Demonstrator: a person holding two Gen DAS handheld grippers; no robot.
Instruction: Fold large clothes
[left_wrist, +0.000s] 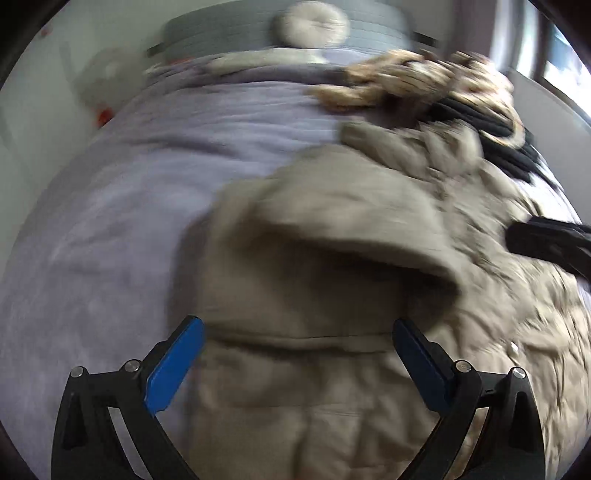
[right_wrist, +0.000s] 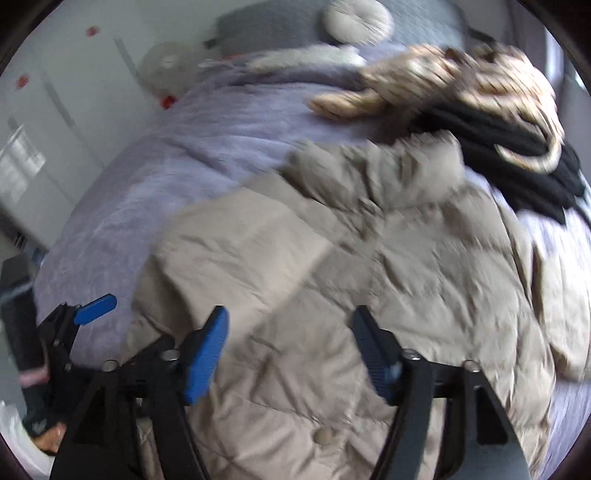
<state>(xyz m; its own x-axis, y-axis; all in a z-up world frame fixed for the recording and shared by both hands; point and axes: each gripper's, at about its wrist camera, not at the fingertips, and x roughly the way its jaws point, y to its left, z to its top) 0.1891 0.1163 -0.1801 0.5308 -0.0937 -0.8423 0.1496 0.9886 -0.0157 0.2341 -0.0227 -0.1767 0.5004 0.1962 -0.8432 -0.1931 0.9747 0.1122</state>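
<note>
A large beige quilted coat (right_wrist: 332, 258) lies spread over the near right part of a bed covered in a lilac blanket (left_wrist: 147, 155), with its fur-trimmed hood (right_wrist: 376, 166) toward the headboard. One side panel or sleeve (left_wrist: 325, 236) appears to be folded in over the body of the coat, so the folding looks begun but far from finished: the rest of the garment is still wide, puffy and creased, and the hood and lower part seem unfolded. The left hand-held gripper (left_wrist: 295, 354) hovers above the coat's near edge with its blue pads (left_wrist: 173, 365) spread wide and nothing between them; the fabric lies below, not pinched. The right hand-held gripper (right_wrist: 291, 354) likewise stands open over the quilted front, just above a snap button (right_wrist: 323, 435), holding nothing. Both views are blurred, so fine creases are hard to read. At the far right of the bed a patterned tan garment (right_wrist: 461, 77) and a black one (right_wrist: 517, 162) are heaped together, apparently waiting their turn. A round cushion (left_wrist: 310, 22) rests against the grey headboard (left_wrist: 221, 37). By my reading, the coat needs further folds before the pile is touched.
</note>
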